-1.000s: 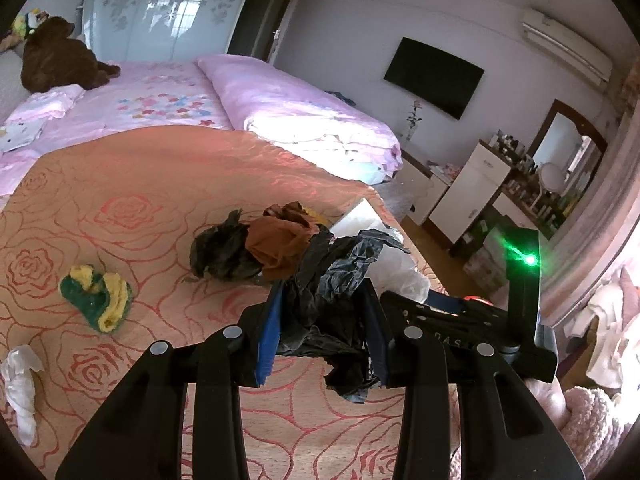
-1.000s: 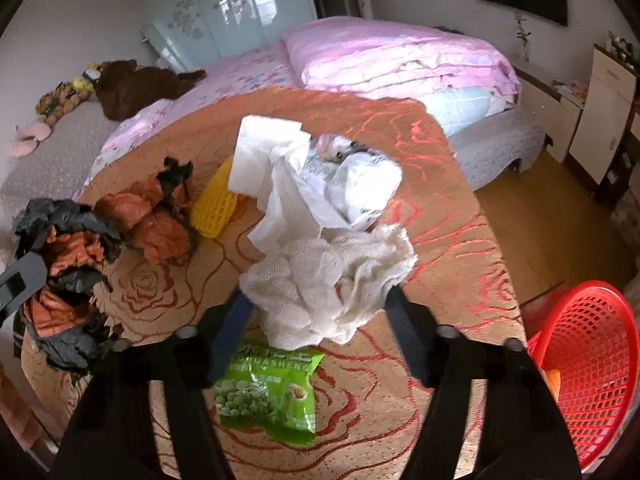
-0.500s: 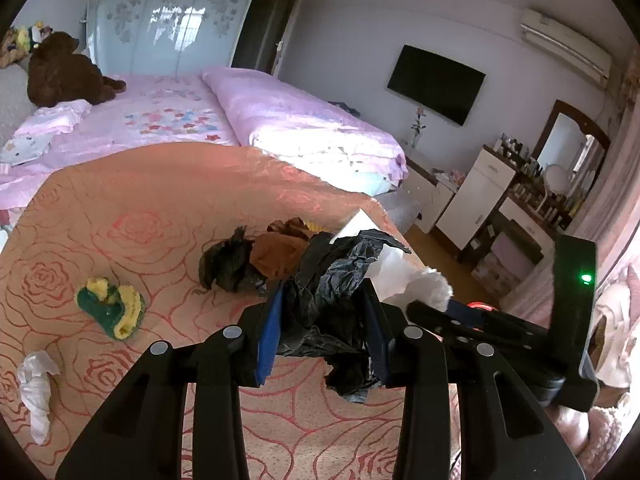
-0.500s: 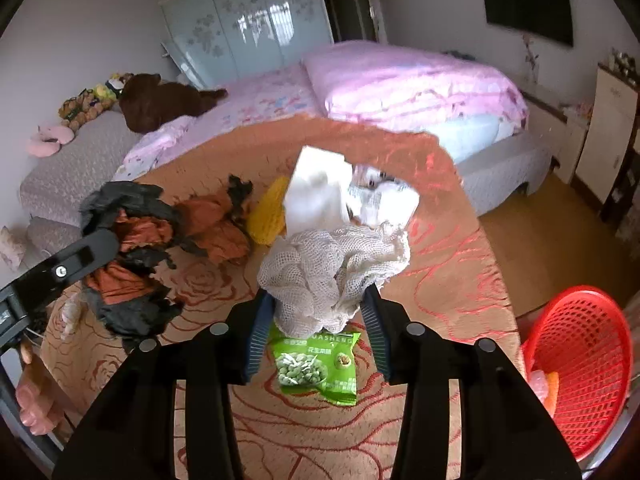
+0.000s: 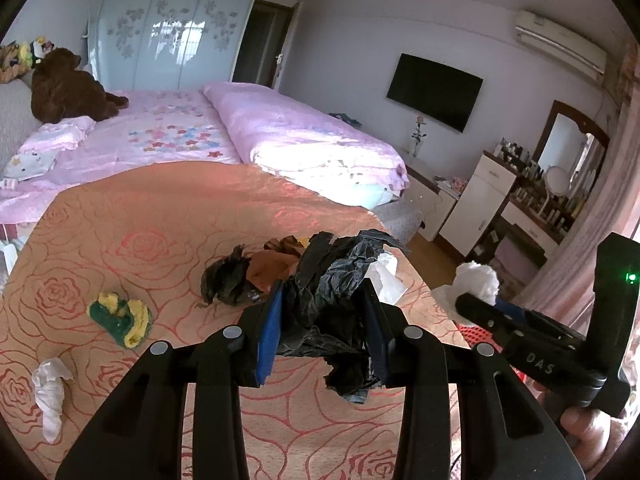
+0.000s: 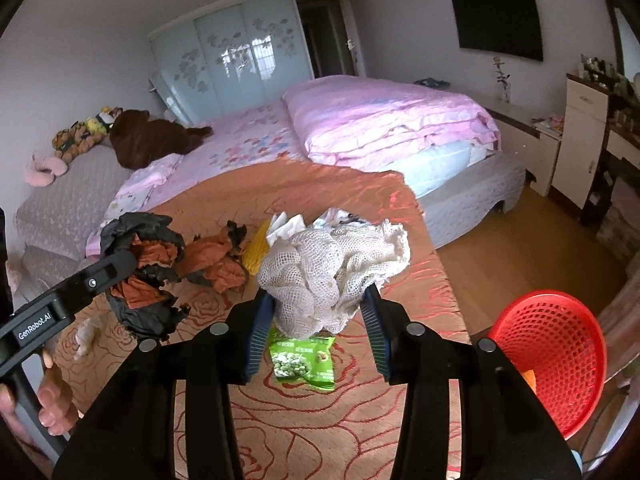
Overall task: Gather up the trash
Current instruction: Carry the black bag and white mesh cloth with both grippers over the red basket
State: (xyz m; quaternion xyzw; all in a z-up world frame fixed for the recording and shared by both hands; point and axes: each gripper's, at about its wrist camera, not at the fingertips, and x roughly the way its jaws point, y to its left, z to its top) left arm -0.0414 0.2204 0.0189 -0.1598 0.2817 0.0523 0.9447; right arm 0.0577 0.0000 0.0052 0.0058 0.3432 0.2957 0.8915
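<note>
Both sets of jaws are clenched on trash: the left gripper pinches a crumpled black plastic bag between its blue-padded fingers, and the right gripper squeezes a wad of off-white mesh cloth, both loads held up above the rose-patterned tablecloth. Just beyond the left jaws, a dark and brown crumpled heap lies on the cloth, with a bit of white paper showing to its right. Off to the left of those jaws sits a green and yellow sponge, and nearer still on that side, a twisted white tissue. Under the right jaws, flat on the cloth, there's a green snack packet; beyond them, white paper and a yellow piece peek out from behind the mesh. To the right of the right jaws and lower down, past the table edge, stands the red basket, something orange just visible inside. From the right wrist view the black bag shows rust-brown material bundled in it, hanging to the left of the mesh wad and apart from it.
</note>
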